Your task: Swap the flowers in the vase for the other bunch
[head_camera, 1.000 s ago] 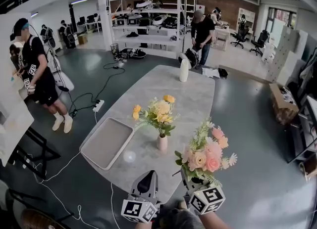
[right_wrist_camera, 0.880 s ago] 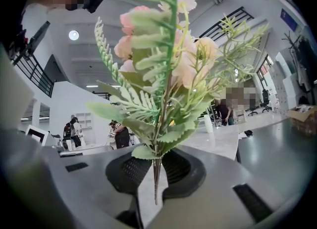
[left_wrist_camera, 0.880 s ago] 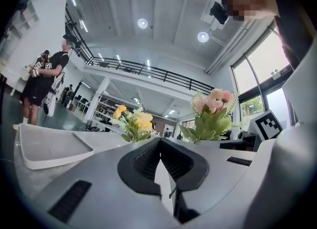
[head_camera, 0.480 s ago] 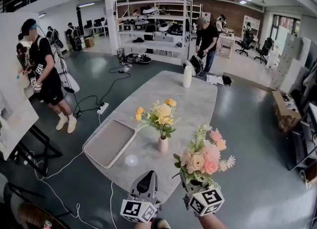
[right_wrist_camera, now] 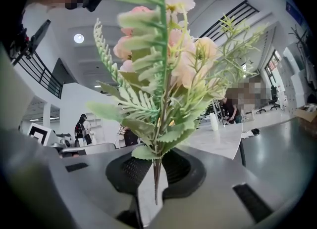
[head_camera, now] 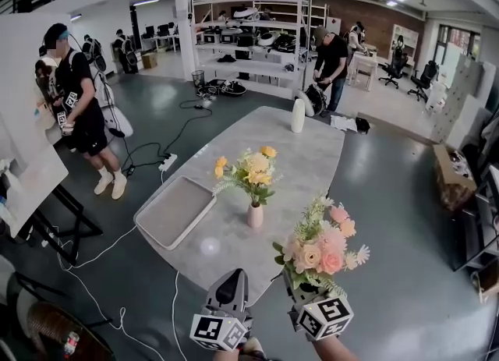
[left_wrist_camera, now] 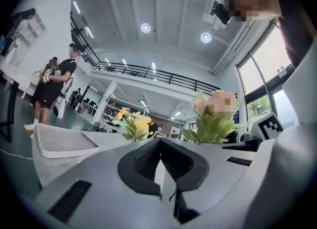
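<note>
A bunch of yellow flowers (head_camera: 251,168) stands in a small pink vase (head_camera: 255,216) on the pale marble table (head_camera: 300,164). My right gripper (head_camera: 296,280) is short of the table's near edge and shut on the stem of a pink bunch (head_camera: 321,246), which it holds upright. In the right gripper view the thin stem sits pinched between the jaws of the right gripper (right_wrist_camera: 154,178), and the pink bunch (right_wrist_camera: 163,74) fills the frame. My left gripper (head_camera: 231,280) hovers beside it, shut and empty. The left gripper (left_wrist_camera: 159,161) faces the yellow flowers (left_wrist_camera: 132,124).
A grey tray (head_camera: 175,211) lies on the table left of the vase. A white bottle (head_camera: 298,115) stands at the table's far end. Cables (head_camera: 168,161) trail over the floor to the left. A person (head_camera: 82,110) stands at the left, another near the shelves (head_camera: 331,59).
The table and vase sit slightly higher in the head view. Both grippers keep their places low in it, the pink bunch still gripped. The person at the left has shifted a little.
</note>
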The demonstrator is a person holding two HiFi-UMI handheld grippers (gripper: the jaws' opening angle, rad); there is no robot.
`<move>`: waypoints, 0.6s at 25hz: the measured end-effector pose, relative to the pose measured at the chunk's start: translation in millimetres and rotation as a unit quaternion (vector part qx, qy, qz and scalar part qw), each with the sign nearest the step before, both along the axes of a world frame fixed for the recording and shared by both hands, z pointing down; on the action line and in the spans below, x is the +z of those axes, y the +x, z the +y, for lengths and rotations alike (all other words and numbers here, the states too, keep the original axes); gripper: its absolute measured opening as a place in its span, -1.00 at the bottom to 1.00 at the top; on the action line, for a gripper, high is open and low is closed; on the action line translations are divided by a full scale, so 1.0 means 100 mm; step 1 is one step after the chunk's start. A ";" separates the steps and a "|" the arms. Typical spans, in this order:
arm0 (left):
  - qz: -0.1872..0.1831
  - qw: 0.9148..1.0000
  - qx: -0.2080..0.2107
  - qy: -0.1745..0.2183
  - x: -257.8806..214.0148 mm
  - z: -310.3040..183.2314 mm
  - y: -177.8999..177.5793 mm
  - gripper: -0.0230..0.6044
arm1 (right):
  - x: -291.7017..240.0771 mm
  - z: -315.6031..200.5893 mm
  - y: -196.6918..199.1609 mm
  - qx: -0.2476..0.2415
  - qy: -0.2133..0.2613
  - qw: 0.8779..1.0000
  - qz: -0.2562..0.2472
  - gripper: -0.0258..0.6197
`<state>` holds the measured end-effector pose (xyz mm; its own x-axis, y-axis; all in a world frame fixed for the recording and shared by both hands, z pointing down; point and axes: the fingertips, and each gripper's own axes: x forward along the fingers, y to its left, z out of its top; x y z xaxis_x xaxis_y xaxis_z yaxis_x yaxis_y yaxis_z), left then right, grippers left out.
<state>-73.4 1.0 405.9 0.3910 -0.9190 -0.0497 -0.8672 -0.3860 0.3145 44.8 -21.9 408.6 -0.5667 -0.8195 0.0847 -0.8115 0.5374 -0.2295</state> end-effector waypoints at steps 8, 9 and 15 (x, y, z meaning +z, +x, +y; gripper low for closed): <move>-0.006 1.000 -0.007 -0.007 0.00 0.39 0.15 -0.88 | 0.02 0.34 0.14 -0.008 -0.007 1.000 -0.005 -0.70; -0.007 1.000 -0.008 -0.007 -0.01 0.43 0.16 -0.88 | 0.01 0.38 0.15 -0.009 -0.007 1.000 -0.005 -0.70; -0.009 1.000 -0.020 -0.006 -0.06 0.68 0.21 -0.88 | -0.06 0.61 0.19 -0.021 -0.002 1.000 -0.008 -0.70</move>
